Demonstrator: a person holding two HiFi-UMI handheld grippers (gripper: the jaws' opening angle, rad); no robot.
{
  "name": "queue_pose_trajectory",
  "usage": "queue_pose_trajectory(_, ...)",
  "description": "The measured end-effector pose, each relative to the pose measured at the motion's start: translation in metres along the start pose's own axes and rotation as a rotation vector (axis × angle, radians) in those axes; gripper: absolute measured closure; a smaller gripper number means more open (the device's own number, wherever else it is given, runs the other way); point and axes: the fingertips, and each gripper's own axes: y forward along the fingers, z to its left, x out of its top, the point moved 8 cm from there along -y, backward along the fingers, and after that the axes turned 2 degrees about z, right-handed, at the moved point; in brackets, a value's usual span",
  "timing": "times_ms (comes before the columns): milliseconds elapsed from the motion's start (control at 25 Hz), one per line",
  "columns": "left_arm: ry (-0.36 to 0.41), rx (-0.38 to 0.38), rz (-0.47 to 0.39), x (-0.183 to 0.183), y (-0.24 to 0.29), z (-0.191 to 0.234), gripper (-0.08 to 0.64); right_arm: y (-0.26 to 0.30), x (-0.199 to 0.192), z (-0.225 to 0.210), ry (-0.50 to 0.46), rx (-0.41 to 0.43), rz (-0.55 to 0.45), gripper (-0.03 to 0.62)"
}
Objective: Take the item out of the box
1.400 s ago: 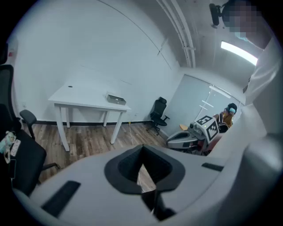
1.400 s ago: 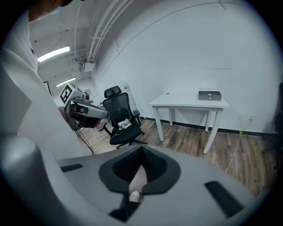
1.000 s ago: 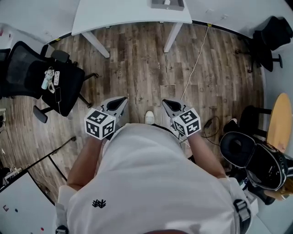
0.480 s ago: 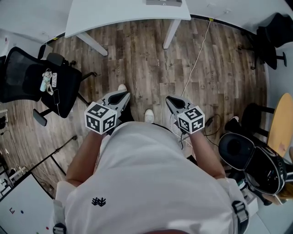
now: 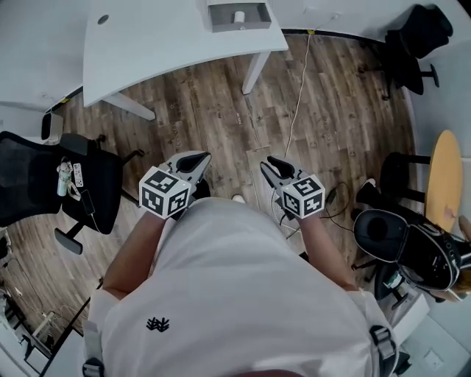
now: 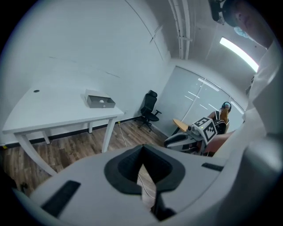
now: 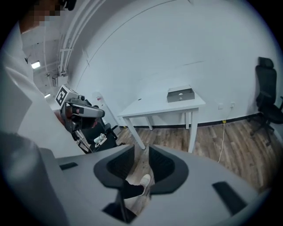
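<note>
A grey open box (image 5: 237, 15) with a small white item (image 5: 239, 15) inside stands on the white table (image 5: 162, 40), far ahead of me. Both grippers hang over the wooden floor in front of my white shirt, well short of the table. My left gripper (image 5: 197, 156) is shut, its tips meeting with nothing between them (image 6: 142, 148). The jaws of my right gripper (image 5: 268, 165) are opening; a gap shows with nothing in it (image 7: 141, 152). The box also shows in the left gripper view (image 6: 101, 101) and the right gripper view (image 7: 180, 94).
A black office chair (image 5: 44, 177) stands at the left, with another (image 5: 408, 44) at the far right. A white cable (image 5: 294, 110) runs across the floor from the wall. A round wooden tabletop (image 5: 445, 177) and a black bag (image 5: 401, 247) are at the right.
The view has shifted toward the table, so more of it and the box shows. The right gripper's jaws have parted. The left gripper stays shut.
</note>
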Motion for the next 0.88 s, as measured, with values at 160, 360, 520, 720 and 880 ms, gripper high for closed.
queue_pose_trajectory(160, 0.019, -0.048, -0.004, 0.022, -0.002, 0.039, 0.554, 0.029, 0.033, -0.002, 0.003, -0.051, 0.002, 0.488)
queue_pose_trajectory(360, 0.029, -0.092, -0.009, 0.037, -0.014, 0.087, 0.554, 0.068, 0.074, -0.005, -0.002, -0.097, 0.002, 0.492)
queue_pose_trajectory(520, 0.068, -0.098, -0.012, 0.045, -0.020, 0.116, 0.554, 0.089, 0.106, -0.013, -0.018, -0.123, -0.006, 0.491)
queue_pose_trajectory(720, 0.053, -0.071, -0.049, 0.057, -0.022, 0.137, 0.554, 0.113, 0.147, -0.038, -0.050, -0.117, 0.000, 0.485)
queue_pose_trajectory(880, 0.010, -0.041, -0.062, 0.066, -0.014, 0.155, 0.554, 0.135, 0.182, -0.069, -0.077, -0.105, 0.006, 0.460)
